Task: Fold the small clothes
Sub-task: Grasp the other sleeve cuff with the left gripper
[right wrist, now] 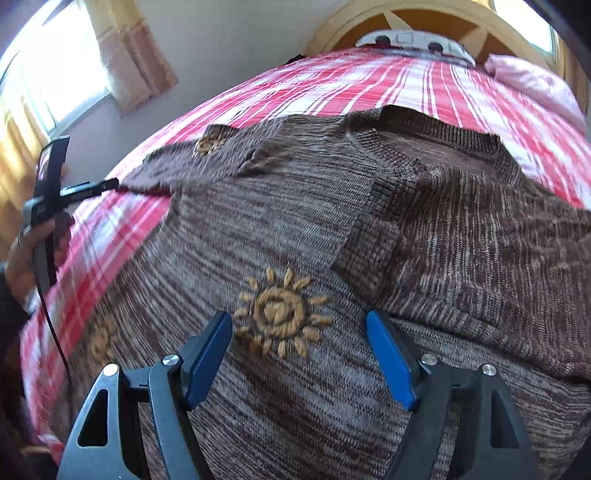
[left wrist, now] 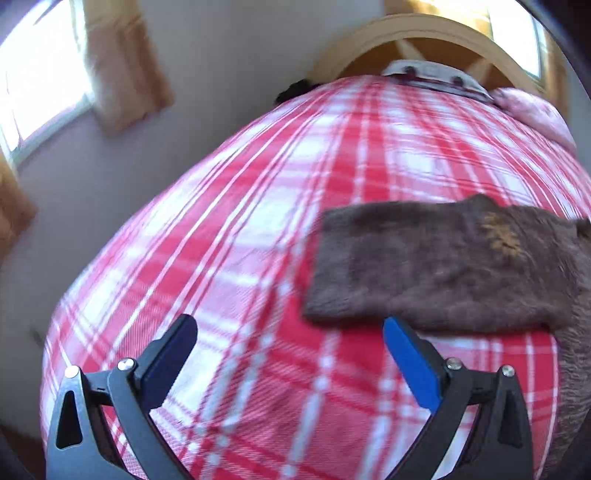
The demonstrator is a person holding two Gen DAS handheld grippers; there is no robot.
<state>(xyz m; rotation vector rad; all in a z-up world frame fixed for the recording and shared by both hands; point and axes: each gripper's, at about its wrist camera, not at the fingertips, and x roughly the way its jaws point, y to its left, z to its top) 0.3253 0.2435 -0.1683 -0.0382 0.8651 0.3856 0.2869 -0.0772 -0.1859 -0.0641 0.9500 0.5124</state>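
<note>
A brown marled knit sweater (right wrist: 295, 229) lies flat on the bed (right wrist: 325, 85), over a red-and-white checked cover. Its ribbed collar points toward the curved wooden headboard (right wrist: 343, 26), one sleeve is folded across the chest, and raised tan suns (right wrist: 280, 314) are stitched into the wool. The right gripper (right wrist: 299, 332) hovers above the chest with blue pads apart, nothing between them. The left gripper (left wrist: 290, 332), jaws wide and empty, hangs beside the outstretched sleeve (left wrist: 436, 258).
</note>
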